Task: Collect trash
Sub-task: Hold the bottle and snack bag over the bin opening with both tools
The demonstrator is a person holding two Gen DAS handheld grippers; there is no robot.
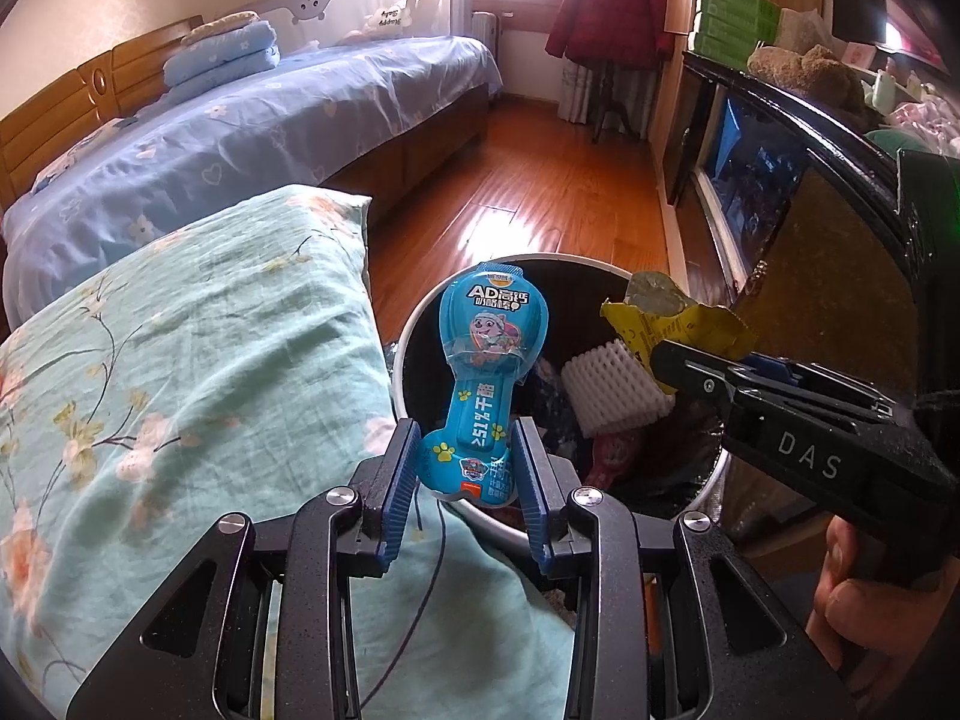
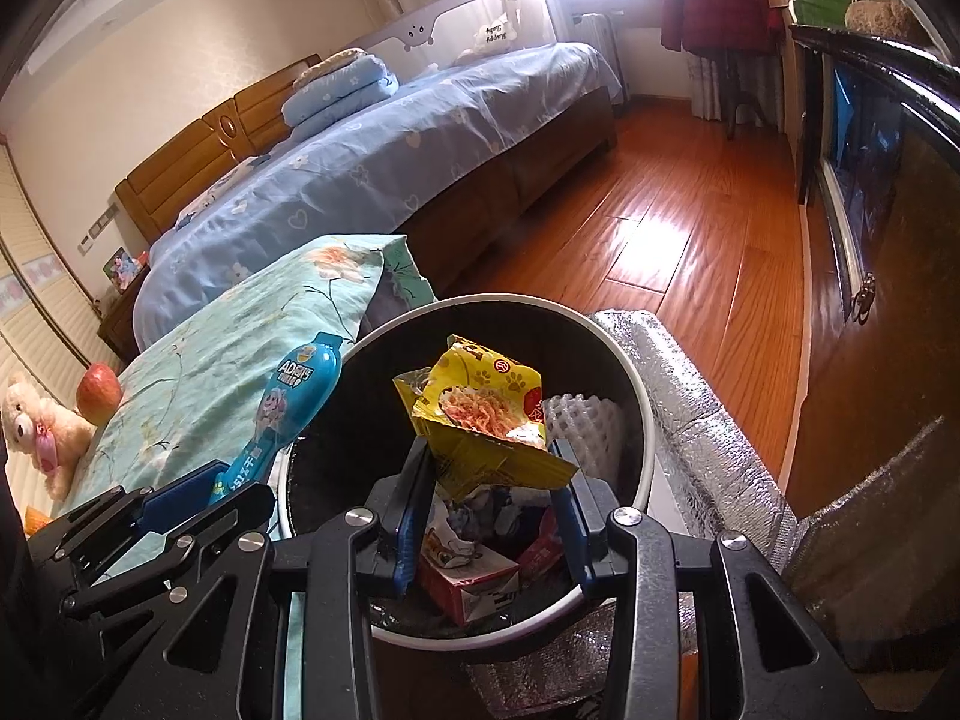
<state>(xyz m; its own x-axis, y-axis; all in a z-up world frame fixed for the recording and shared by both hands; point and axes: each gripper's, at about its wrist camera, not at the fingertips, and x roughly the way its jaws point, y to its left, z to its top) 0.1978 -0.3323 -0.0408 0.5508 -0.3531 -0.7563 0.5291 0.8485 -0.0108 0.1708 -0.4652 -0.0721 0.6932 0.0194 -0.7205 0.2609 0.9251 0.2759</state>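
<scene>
Both pieces of trash hang over the mouth of the round waste bin point(image 2: 630, 372), ready to be dropped. The left gripper point(image 1: 465, 462) has its jaws clenched on the narrow stem of a blue cheese-stick wrapper point(image 1: 489, 354), which stands upright with its wide head above the bin's near rim, close to the floral pillow point(image 1: 180, 330). The right gripper point(image 2: 489, 480) has its jaws grasping the lower edge of a torn yellow snack packet point(image 2: 480, 414), held well over the bin's middle, above a white foam fruit net point(image 2: 579, 414) and small cartons already inside.

To do the drop well, the left gripper should probably shift a little farther over the opening first, since its wrapper sits near the rim and could tip out onto the pillow. The yellow packet looks safely placed and can go straight down. Light, crinkled film tends to cling to ribbed pads, so open the jaws fully and give each piece a moment to fall clear before pulling away.
</scene>
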